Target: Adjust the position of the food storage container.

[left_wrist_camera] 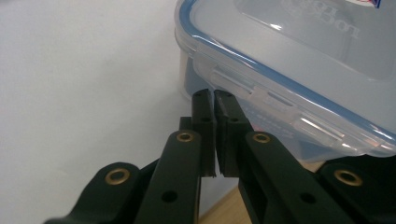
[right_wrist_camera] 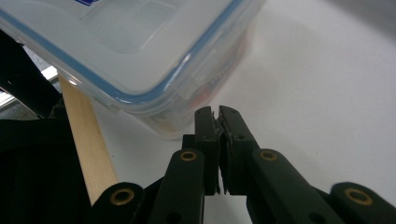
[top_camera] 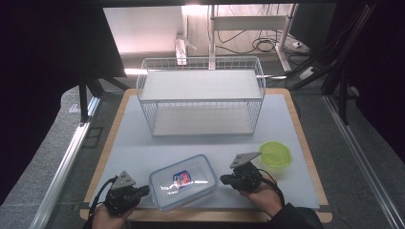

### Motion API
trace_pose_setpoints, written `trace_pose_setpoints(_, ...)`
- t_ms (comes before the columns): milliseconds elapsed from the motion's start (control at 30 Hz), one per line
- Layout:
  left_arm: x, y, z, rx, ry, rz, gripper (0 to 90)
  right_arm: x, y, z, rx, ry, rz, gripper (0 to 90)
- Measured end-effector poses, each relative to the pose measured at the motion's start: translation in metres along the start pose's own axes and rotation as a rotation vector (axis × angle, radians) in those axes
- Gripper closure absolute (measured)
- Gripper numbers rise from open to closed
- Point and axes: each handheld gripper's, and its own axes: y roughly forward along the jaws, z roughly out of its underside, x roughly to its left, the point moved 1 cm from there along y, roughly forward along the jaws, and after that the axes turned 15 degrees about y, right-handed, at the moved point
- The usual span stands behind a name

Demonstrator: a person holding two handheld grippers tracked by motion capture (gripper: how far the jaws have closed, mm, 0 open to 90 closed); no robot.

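A clear plastic container (top_camera: 184, 181) with a blue-sealed lid and a red and blue label lies near the table's front edge, between my two grippers. My left gripper (top_camera: 145, 191) is at its left end, jaws shut with nothing between them. In the left gripper view the tips (left_wrist_camera: 214, 95) sit just below a side latch of the container (left_wrist_camera: 299, 60). My right gripper (top_camera: 223, 180) is at the container's right end, also shut and empty. In the right gripper view its tips (right_wrist_camera: 215, 112) are close under a corner of the container (right_wrist_camera: 140, 46).
A white wire basket (top_camera: 200, 95) with a shelf board stands at the back middle of the white mat (top_camera: 286, 119). A lime green bowl (top_camera: 275, 153) sits right of my right gripper. The wooden table edge (right_wrist_camera: 86, 140) runs just behind the container.
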Motion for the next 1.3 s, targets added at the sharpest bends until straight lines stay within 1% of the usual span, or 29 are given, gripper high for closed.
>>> trace_pose_setpoints(100, 0.003, 0.007, -0.007, 0.002, 0.012, -0.002, 88.7, 0.000, -0.001, 0.001, -0.002, 0.007, -0.001, 86.6)
trace_pose_setpoints(133, 0.005, 0.011, -0.011, -0.002, 0.013, 0.001, 88.9, 0.000, -0.002, 0.002, -0.006, 0.013, -0.004, 86.6)
trace_pose_setpoints(200, 0.006, 0.014, -0.013, -0.006, 0.011, 0.008, 89.0, -0.001, -0.002, 0.002, -0.007, 0.013, -0.004, 86.6)
trace_pose_setpoints(300, 0.009, 0.020, -0.019, -0.008, 0.018, 0.012, 89.1, -0.003, -0.002, 0.003, -0.003, 0.024, 0.006, 86.6)
trace_pose_setpoints(333, 0.010, 0.023, -0.021, -0.007, 0.021, 0.012, 89.5, -0.004, -0.002, 0.004, 0.000, 0.024, 0.015, 87.1)
trace_pose_setpoints(367, 0.012, 0.027, -0.027, 0.000, 0.036, 0.003, 89.5, -0.004, -0.003, 0.004, -0.001, 0.025, 0.024, 87.1)
trace_pose_setpoints(400, 0.012, 0.027, -0.027, 0.000, 0.036, 0.003, 89.6, -0.004, -0.003, 0.004, -0.001, 0.025, 0.024, 87.1)
trace_pose_setpoints(433, 0.014, 0.029, -0.029, 0.003, 0.043, 0.002, 89.6, -0.006, -0.004, 0.005, -0.002, 0.037, 0.034, 87.4)
trace_pose_setpoints(533, 0.019, 0.038, -0.038, 0.006, 0.055, 0.002, 89.7, -0.010, -0.006, 0.006, -0.010, 0.051, 0.044, 88.1)
trace_pose_setpoints(633, 0.023, 0.046, -0.046, 0.007, 0.057, 0.004, 89.7, -0.012, -0.008, 0.007, -0.015, 0.060, 0.055, 88.3)
trace_pose_setpoints(667, 0.025, 0.050, -0.051, 0.010, 0.058, 0.006, 89.7, -0.014, -0.009, 0.008, -0.020, 0.073, 0.058, 88.8)
trace_pose_setpoints(733, 0.026, 0.052, -0.053, 0.011, 0.059, 0.007, 89.8, -0.015, -0.010, 0.009, -0.023, 0.079, 0.062, 88.9)
trace_pose_setpoints(867, 0.031, 0.063, -0.065, 0.019, 0.074, 0.003, 89.8, -0.018, -0.012, 0.009, -0.026, 0.086, 0.089, 89.4)
trace_pose_setpoints(900, 0.034, 0.068, -0.070, 0.022, 0.088, 0.001, 89.8, -0.021, -0.013, 0.010, -0.029, 0.091, 0.097, 89.4)
trace_pose_setpoints(933, 0.034, 0.068, -0.070, 0.022, 0.088, 0.001, 89.8, -0.021, -0.013, 0.010, -0.029, 0.091, 0.097, 89.4)
trace_pose_setpoints(1033, 0.036, 0.075, -0.076, 0.023, 0.096, -0.005, 89.8, -0.023, -0.015, 0.011, -0.033, 0.101, 0.103, 89.6)
trace_pose_setpoints(1133, 0.036, 0.076, -0.078, 0.028, 0.101, 0.006, 89.8, -0.023, -0.016, 0.012, -0.033, 0.105, 0.106, 89.6)
trace_pose_setpoints(1233, 0.033, 0.072, -0.076, 0.020, 0.098, 0.015, 89.6, -0.025, -0.017, 0.012, -0.033, 0.111, 0.102, 88.2)
trace_pose_setpoints(1267, 0.032, 0.069, -0.075, 0.019, 0.104, 0.008, 88.1, -0.025, -0.017, 0.012, -0.033, 0.107, 0.105, 86.9)
trace_pose_setpoints(1300, 0.032, 0.065, -0.073, 0.004, 0.107, 0.004, 85.2, -0.025, -0.018, 0.012, -0.035, 0.102, 0.110, 85.9)
